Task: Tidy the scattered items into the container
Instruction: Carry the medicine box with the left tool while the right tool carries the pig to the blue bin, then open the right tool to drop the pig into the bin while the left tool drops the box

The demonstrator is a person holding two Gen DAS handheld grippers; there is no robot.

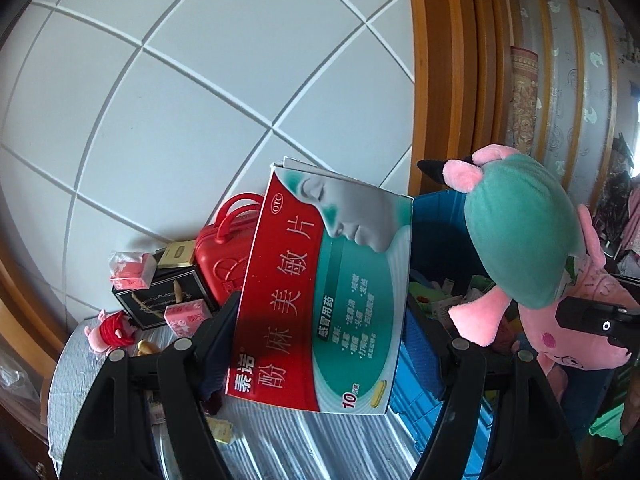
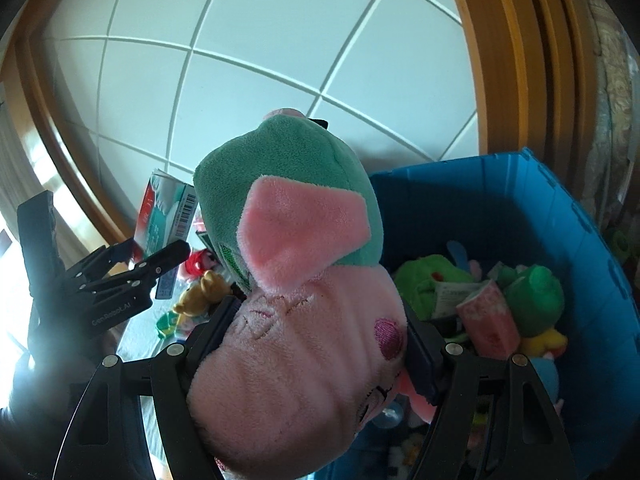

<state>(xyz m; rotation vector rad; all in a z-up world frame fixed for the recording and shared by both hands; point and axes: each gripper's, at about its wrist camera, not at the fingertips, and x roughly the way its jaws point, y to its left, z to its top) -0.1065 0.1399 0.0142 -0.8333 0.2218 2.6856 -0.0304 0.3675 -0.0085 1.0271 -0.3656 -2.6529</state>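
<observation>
My left gripper is shut on a red and teal medicine box, holding it upright above the table beside the blue bin. The box also shows in the right wrist view. My right gripper is shut on a pink plush pig with a green hat, held at the bin's left edge. The pig shows in the left wrist view over the blue bin. The bin holds green plush toys and a pink carton.
On the table lie a red case, a black box, pink cartons, a small red plush and a yellow bear. A tiled wall and a wooden frame stand behind.
</observation>
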